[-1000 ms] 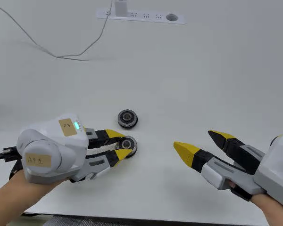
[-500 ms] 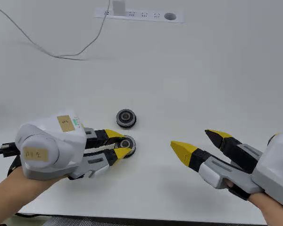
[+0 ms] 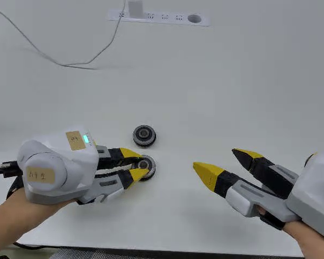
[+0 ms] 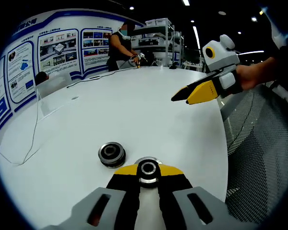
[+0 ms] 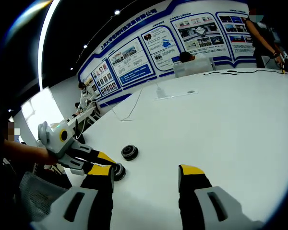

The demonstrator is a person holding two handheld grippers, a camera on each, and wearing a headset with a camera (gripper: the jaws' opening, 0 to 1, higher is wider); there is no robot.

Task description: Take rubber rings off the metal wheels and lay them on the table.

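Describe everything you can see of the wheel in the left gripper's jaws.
The nearer wheel is a round disc with silvery metal around a dark centre hole and a black rubber ring on its rim. It lies flat on the white table, pinched at its sides by the yellow-tipped jaws of the left gripper. The second wheel sits apart behind it.

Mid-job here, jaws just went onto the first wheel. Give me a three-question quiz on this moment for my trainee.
1. True or false: the right gripper has its jaws apart and holds nothing.
2. What are the jaws of the left gripper closed around? A) the nearer wheel B) the power strip C) the cable
3. Fill in: apart from that one, ___ free wheel lies on the table.
Key: 1 true; 2 A; 3 one.
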